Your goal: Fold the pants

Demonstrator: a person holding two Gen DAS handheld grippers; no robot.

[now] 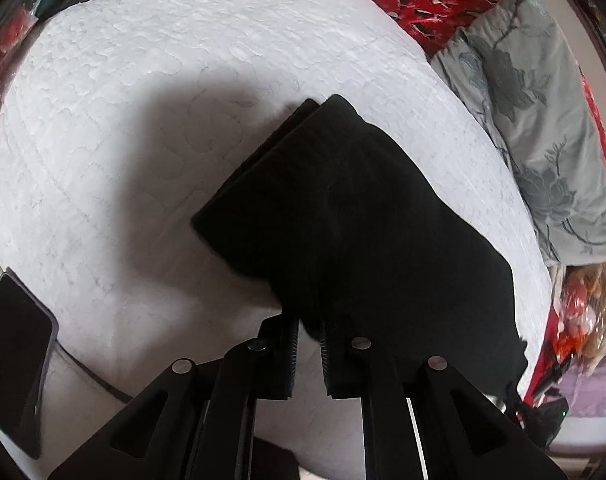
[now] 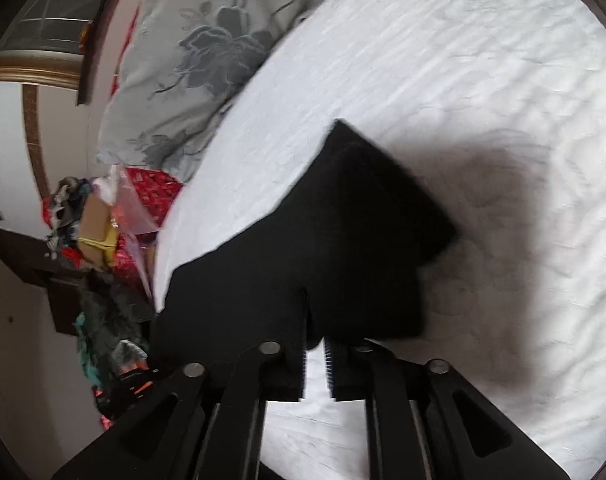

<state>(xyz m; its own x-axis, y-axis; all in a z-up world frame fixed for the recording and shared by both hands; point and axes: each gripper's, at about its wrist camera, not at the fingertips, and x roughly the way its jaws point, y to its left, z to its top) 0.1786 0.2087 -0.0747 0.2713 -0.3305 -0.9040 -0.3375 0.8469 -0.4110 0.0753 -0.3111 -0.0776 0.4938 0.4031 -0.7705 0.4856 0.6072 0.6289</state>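
1. Black linkage bars fill the bottom of both wrist views; beyond them the left gripper has its two ribbed fingers drawn narrow, with a dark tongue of cloth caught between the tips.
2. Right gripper is likewise pinched narrow, a fold of the same black cloth sitting between its fingertips; white bedding shows through the slit lower down, behind the pinch.
3. Pants, black and already doubled over, spread forward and away from both pairs of fingers across the white quilted mattress. Beyond the left fingers a stacked edge of layers runs up and leftward; beyond the right fingers the cloth runs up to a corner, with a wider flap off to their left.
4. Handling, as a judgement: soft, light, limp fabric with no stiffness, so it will sag and drag wherever it is unsupported. It looks matt, not slippery, and not fragile.
5. Best hold, I judge, is at the near edge corners with all layers pinched together; a grip on the top layer alone would let the fold peel open.
6. Floral grey pillow lies well off to the right of the left fingers, apart from the pants.
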